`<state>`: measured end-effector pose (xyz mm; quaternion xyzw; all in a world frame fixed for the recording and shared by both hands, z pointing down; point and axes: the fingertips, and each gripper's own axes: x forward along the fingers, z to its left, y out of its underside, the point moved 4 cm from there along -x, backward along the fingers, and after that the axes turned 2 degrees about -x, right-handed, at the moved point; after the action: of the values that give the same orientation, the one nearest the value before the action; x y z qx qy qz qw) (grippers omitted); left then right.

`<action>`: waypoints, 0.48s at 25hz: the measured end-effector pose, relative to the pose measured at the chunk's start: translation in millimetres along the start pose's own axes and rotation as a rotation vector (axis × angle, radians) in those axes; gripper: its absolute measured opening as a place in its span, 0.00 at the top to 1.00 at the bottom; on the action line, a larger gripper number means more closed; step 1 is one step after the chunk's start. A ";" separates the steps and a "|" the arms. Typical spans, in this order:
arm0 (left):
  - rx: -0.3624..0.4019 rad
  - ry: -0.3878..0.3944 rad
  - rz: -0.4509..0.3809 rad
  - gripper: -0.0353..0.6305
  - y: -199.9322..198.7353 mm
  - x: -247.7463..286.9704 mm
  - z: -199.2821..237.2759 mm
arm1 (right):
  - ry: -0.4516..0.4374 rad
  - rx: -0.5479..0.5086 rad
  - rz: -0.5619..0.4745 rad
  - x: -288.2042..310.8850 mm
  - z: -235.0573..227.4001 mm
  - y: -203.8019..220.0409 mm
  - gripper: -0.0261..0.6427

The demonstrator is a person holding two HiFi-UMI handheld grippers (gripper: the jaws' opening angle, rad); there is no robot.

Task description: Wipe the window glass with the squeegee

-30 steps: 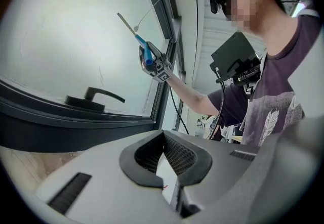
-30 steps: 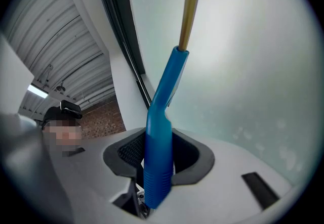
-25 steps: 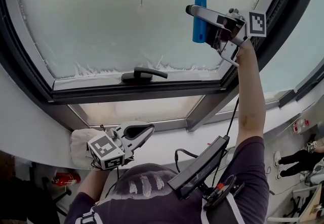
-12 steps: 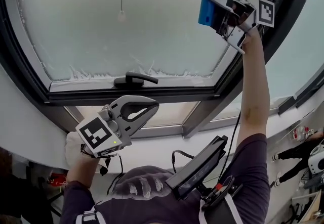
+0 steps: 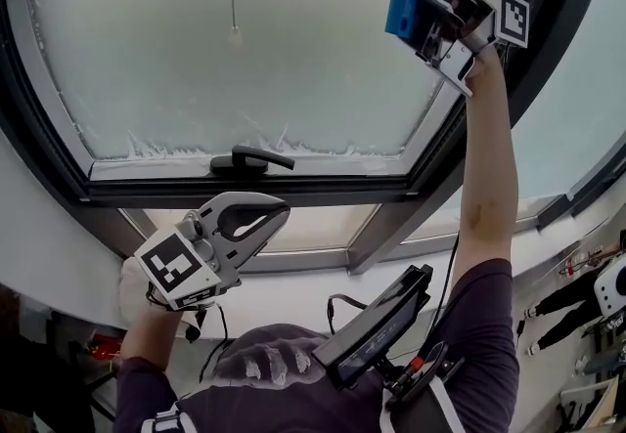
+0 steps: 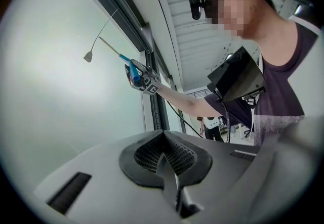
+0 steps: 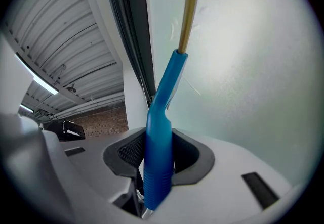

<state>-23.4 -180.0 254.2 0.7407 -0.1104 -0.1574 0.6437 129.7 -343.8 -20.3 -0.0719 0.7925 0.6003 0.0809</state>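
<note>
- Currently your right gripper has its jaws clamped on the ribbed blue handle of the squeegee, which stands up out of the grip toward the window glass.
- Your left gripper is closed tight with nothing in it, held low beneath the window handle.
- The squeegee sits high at the pane's upper right corner, close to the dark frame. That looks like the start of a stroke, not the end of one.
- A ragged white fringe runs along the bottom edge of the glass. It suggests the lower part is not yet wiped, so most of the job appears to be ahead of you.
- The head view cuts off the yellow blade, and no view shows whether it presses on the glass.
- The pane is evenly hazy, so wiped strips cannot be told from unwiped ones.
</note>
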 end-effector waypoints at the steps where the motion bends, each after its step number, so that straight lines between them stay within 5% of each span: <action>1: -0.007 0.001 0.004 0.94 3.3 -0.6 0.5 | 0.004 -0.006 0.002 -1.4 -1.0 0.3 0.77; 6: -0.092 0.024 -0.001 0.94 20.5 9.9 4.7 | 0.020 -0.014 0.002 -5.2 -5.6 -1.0 0.77; 12: -0.098 0.025 0.002 0.94 26.0 13.2 -2.4 | 0.071 -0.022 -0.075 -6.8 -1.2 -0.3 0.77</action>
<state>-9.2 -186.4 279.0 0.7101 -0.0951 -0.1528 0.6808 136.4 -344.9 -18.7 -0.1237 0.7848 0.6027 0.0745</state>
